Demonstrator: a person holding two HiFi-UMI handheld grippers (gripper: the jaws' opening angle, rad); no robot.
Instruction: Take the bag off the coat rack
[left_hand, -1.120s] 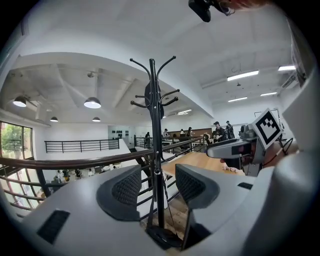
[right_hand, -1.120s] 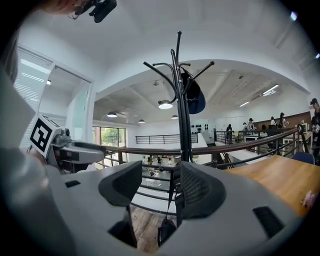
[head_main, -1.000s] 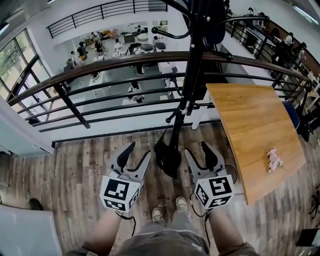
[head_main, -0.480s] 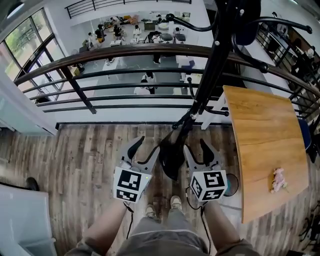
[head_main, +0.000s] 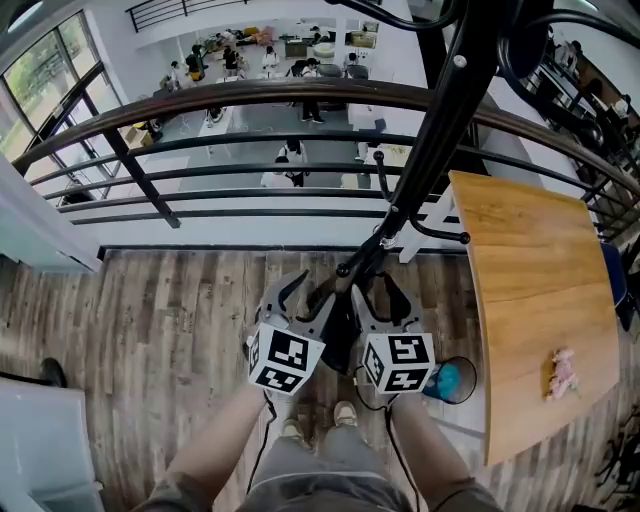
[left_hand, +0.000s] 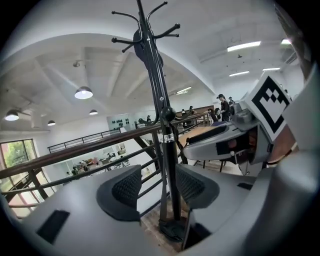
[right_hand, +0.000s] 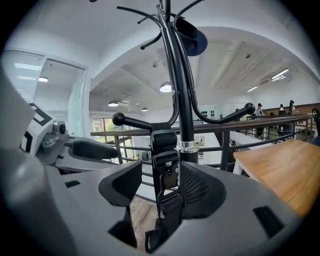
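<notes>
The black coat rack (head_main: 440, 110) stands by the railing, its pole (left_hand: 162, 130) rising straight ahead of me. A black bag (head_main: 340, 340) hangs low against the pole, between my two grippers. Its strap with a buckle (right_hand: 162, 150) drops from a low hook (right_hand: 132, 121). My right gripper (right_hand: 160, 187) is open, and the strap hangs in the gap between its pads. My left gripper (left_hand: 157, 187) is open too, holding nothing, with the pole seen through its gap. In the head view the left gripper (head_main: 298, 298) and right gripper (head_main: 382, 296) flank the bag closely.
A dark railing (head_main: 200, 105) runs behind the rack above a lower floor. A wooden table (head_main: 530, 290) with a small pink item (head_main: 563, 370) stands to the right. A round bin with something teal (head_main: 447, 380) sits near my right arm. A dark blue item (right_hand: 192, 40) hangs on an upper hook.
Both grippers have moved inward and closer to the rack, drawing together on either side of the bag. The rack pole now looms nearer in the head view.
</notes>
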